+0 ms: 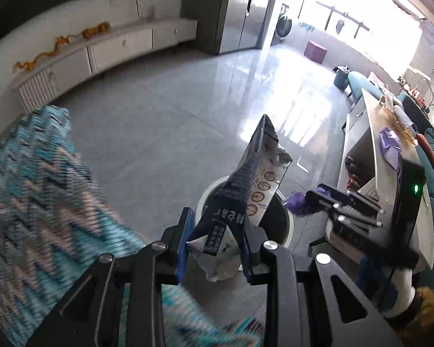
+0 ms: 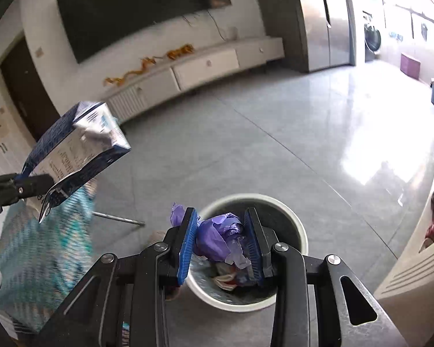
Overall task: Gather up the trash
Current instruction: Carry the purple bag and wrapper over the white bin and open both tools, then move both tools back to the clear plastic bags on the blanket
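1. Black linkage arms of the left gripper point(image 1: 215, 245) are filling the near edge of the left wrist view, and its blue-padded jaws are pinching the lower end of a flattened carton point(image 1: 246, 190).
2. This dark blue and white carton is pointing its long axis up and away from the jaws, leaning slightly right, with its torn top end farthest from the camera.
3. Its crumpled white bottom is hanging just below the pads, between the two fingers.
4. Behind the carton, a round white trash bin point(image 1: 201, 202) is standing on the grey tiled floor point(image 1: 159, 115), and the carton is hiding much of its opening.
5. Seen from the right wrist, the right gripper point(image 2: 221, 241) is squeezing a crumpled purple bag point(image 2: 217, 237) between its blue pads, directly above the bin point(image 2: 292, 219).
6. A loose purple tuft is sticking out past the left pad, and the wad shows no clear long axis.
7. Mixed scraps are lying inside the bin, too jumbled to identify.
8. At the left of that view, the carton point(image 2: 78, 150) is tilting up and to the right, with the left gripper point(image 2: 31, 188) mostly cut off by the edge.
9. A zigzag-patterned teal fabric point(image 1: 43, 202) is blurring the near left, so I cannot tell what it is covering.
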`<control>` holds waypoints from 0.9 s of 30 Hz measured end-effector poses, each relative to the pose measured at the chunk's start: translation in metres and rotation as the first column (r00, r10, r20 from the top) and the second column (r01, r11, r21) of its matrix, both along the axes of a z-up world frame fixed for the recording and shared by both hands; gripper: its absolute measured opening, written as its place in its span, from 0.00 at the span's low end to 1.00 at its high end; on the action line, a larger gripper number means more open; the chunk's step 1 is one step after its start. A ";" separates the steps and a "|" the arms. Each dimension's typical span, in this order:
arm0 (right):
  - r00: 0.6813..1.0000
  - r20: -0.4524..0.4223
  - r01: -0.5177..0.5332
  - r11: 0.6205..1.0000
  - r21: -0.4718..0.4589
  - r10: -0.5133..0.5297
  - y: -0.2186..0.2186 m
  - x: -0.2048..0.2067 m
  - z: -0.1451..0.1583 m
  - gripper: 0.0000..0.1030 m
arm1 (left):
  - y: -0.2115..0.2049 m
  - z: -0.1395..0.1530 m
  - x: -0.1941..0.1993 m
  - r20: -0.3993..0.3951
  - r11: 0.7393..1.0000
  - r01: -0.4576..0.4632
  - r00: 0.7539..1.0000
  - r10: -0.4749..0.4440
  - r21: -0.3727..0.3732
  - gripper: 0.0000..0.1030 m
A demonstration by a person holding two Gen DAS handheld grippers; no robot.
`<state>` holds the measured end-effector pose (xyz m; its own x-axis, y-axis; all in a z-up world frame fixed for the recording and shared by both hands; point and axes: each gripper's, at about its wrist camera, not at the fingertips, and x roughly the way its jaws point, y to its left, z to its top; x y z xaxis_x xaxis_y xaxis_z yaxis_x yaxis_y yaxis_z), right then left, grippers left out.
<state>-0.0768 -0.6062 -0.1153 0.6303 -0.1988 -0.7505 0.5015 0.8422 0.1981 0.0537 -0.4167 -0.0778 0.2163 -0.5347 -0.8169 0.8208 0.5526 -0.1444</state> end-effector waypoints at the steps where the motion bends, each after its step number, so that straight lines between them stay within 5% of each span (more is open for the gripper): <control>1: 1.000 -0.010 0.003 1.000 0.002 -0.003 -0.003 0.003 -0.005 0.33 | -0.008 -0.006 0.000 -0.021 1.000 0.003 1.000 -0.002 0.007 0.27; 8: 0.996 -0.082 0.030 0.999 0.022 -0.028 -0.021 0.014 -0.038 0.40 | -0.046 -0.038 0.002 -0.083 0.999 -0.016 0.996 0.020 0.048 0.28; 12: 0.991 -0.125 0.054 0.998 0.035 -0.049 -0.022 0.011 -0.054 0.49 | -0.056 -0.059 0.008 -0.180 0.999 -0.011 0.984 0.019 0.044 0.50; 15: 0.989 -0.137 0.067 0.997 0.043 -0.061 -0.020 0.003 -0.058 0.50 | -0.051 -0.065 0.010 -0.217 0.999 -0.011 0.976 0.018 0.034 0.50; 20: 0.989 -0.121 0.095 0.994 0.048 -0.089 -0.017 -0.011 -0.051 0.52 | -0.025 -0.041 0.007 -0.129 1.000 -0.029 0.991 0.029 0.007 0.50; 27: 0.997 -0.014 0.080 0.996 -0.030 -0.081 0.013 -0.013 0.007 0.66 | 0.036 0.008 0.008 -0.014 0.990 -0.120 0.993 0.120 -0.071 0.51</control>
<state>-0.0897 -0.5933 -0.1085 0.5997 -0.2706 -0.7531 0.5707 0.8043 0.1654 0.0612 -0.3806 -0.0696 0.2748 -0.5626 -0.7797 0.7477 0.6349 -0.1946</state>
